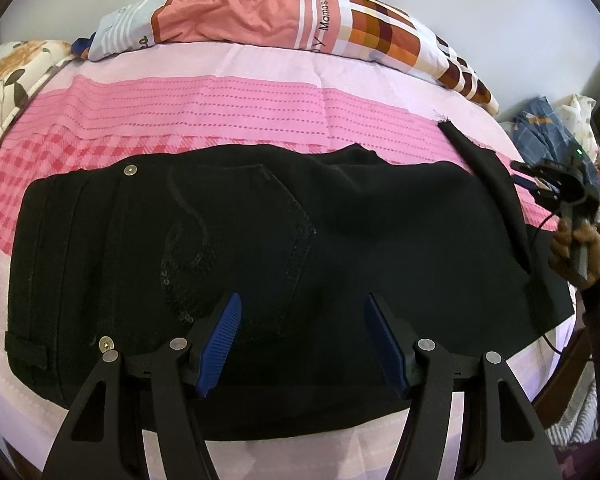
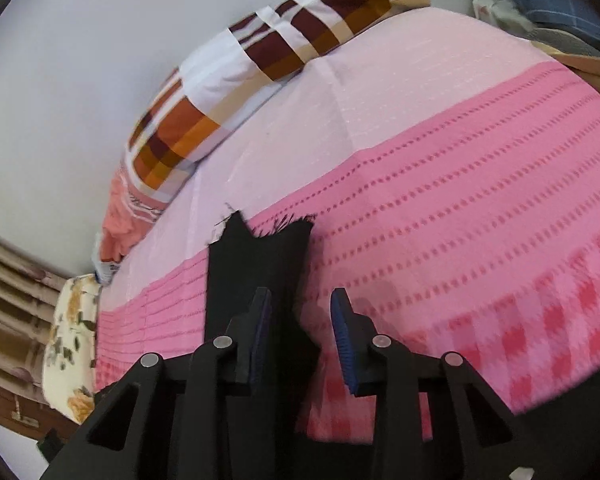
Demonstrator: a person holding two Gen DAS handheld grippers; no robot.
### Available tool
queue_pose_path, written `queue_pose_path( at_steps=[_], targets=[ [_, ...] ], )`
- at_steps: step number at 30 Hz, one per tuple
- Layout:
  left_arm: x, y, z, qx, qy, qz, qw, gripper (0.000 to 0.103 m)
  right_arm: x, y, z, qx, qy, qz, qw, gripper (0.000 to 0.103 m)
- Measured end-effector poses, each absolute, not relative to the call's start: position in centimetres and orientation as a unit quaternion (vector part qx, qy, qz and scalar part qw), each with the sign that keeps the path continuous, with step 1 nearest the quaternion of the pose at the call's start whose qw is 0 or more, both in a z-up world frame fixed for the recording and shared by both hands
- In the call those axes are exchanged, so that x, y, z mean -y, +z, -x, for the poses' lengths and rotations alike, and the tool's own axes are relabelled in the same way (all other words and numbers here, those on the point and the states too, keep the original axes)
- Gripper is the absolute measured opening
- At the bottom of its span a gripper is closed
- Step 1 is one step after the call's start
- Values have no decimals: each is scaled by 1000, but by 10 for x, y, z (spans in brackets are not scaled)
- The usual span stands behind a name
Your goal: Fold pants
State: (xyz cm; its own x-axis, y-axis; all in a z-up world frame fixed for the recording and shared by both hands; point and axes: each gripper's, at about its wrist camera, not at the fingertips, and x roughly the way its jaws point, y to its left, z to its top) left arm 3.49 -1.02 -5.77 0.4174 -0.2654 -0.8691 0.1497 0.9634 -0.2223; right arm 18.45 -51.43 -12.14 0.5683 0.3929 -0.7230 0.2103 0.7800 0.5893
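The black pants [image 1: 284, 248] are lying flat across the pink bedspread [image 1: 220, 108] of the bed, back pocket up, waistband toward the left in the left wrist view and a frayed leg end [image 2: 260, 256] reaching toward the patchwork pillow [image 1: 300, 16]. The left gripper [image 1: 302, 344] is hovering over the seat with its jaws standing wide and gripping nothing. The right gripper [image 2: 300, 340], held in a person's hand [image 1: 576, 244], is standing partly open, the leg end beside its left finger but unpinched.
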Motion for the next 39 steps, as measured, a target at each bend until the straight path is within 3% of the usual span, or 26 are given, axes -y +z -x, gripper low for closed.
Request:
queue_pose_path(
  at_steps=[5, 8, 10, 17, 25, 32, 39],
  targets=[
    [12, -60, -36, -531, -120, 57, 837, 65, 505, -131, -211, -481, 74, -324, 811, 30],
    [13, -62, -36, -534, -119, 58, 835, 66, 498, -127, -219, -490, 52, -288, 821, 7],
    [12, -61, -35, -536, -120, 58, 834, 66, 503, -115, -212, -469, 39, -294, 832, 6],
    [8, -58, -34, -534, -117, 68, 834, 66, 540, -74, -137, -402, 12, -360, 842, 5],
    [3, -50, -30, -520, -117, 74, 843, 67, 607, -40, 7, -341, -105, -430, 829, 4],
    [-1, -45, -26, -512, -118, 75, 848, 69, 625, -63, 97, -346, -167, -478, 790, 4],
    [-3, -39, -18, -500, -118, 58, 856, 72, 629, -126, 142, -364, -191, -547, 729, 4]
  ],
)
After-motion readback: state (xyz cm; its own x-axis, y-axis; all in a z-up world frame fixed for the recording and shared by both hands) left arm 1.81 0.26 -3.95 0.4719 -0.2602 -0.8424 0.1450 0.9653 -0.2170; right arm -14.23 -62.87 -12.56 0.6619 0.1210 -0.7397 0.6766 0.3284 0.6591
